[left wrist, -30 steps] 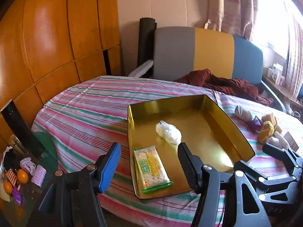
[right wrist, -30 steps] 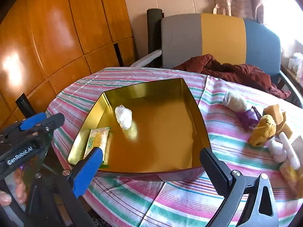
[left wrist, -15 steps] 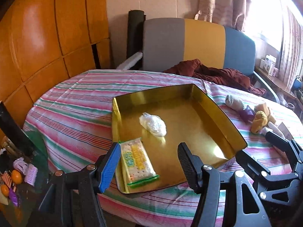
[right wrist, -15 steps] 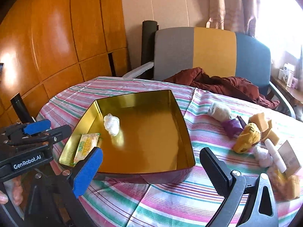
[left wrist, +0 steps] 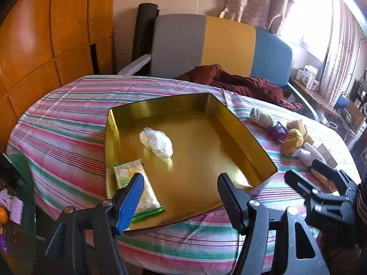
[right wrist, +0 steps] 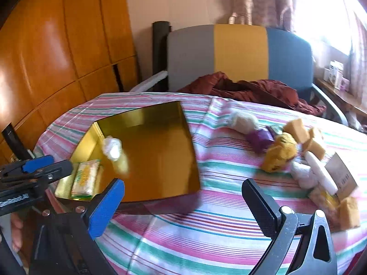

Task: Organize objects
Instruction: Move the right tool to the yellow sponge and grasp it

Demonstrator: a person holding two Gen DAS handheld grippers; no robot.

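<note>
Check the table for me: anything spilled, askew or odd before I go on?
Nothing spilled or damaged. The gold tray sits at an angle to the table edge, holding a cracker packet and a white wrapped bundle. The remaining snacks lie in a loose pile on the striped cloth beside it, unsorted.

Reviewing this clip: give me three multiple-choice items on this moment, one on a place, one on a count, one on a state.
1. Where does the cracker packet lie?
A. in the gold tray
B. on the chair
C. on the striped cloth

2. How many items lie in the tray?
A. one
B. two
C. four

3. What does the right tool hold?
A. the white bag
B. a sponge
C. nothing

Key: 1 A, the packet sits at the tray's near corner. 2 B, only the packet and the white plastic bag. 3 C, its jaws gape with only cloth behind.
</note>
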